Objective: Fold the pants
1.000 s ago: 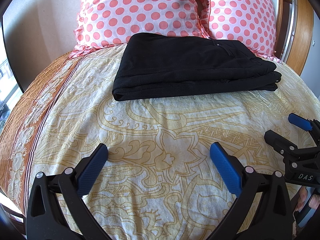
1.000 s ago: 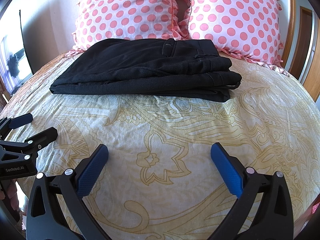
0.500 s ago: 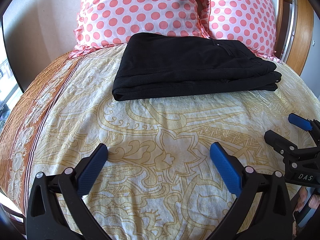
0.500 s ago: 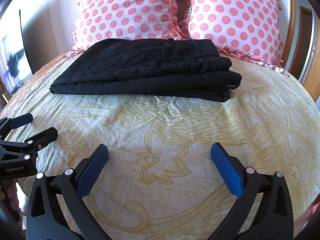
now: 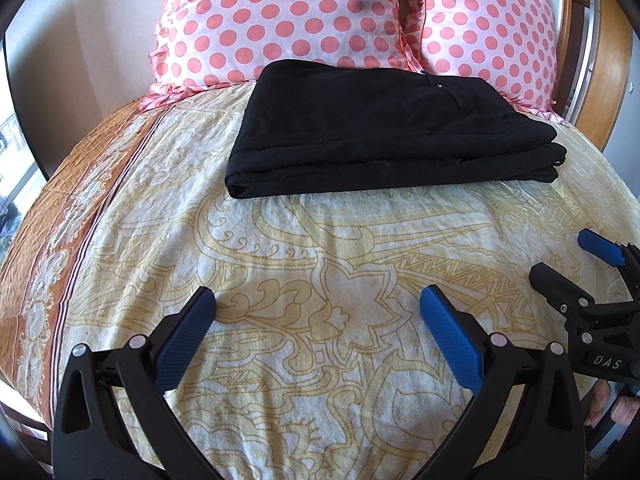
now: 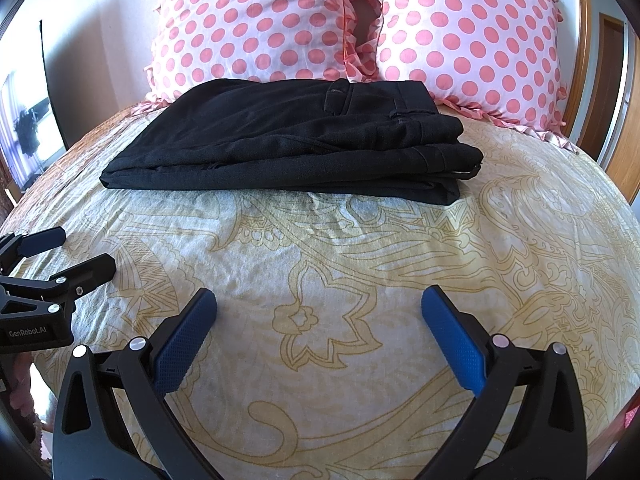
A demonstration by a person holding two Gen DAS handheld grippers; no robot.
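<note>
Black fabric pants point(image 5: 384, 132), folded into a flat layered rectangle, lie in the upper centre of both views on the cream bedspread with yellow paisley print point(image 5: 320, 264), far edge touching the two pink polka-dot pillows point(image 6: 256, 24). Left gripper point(image 5: 318, 312), blue-padded, lower centre: fingers spread wide, released, holding nothing, well apart from the pants. Right gripper point(image 6: 319, 312): likewise spread, released, over bare bedspread.

bed point(image 5: 280, 240): patterned cover | folded black pants point(image 5: 384, 132) lying flat | two polka-dot pillows point(image 5: 280, 20) behind
</note>
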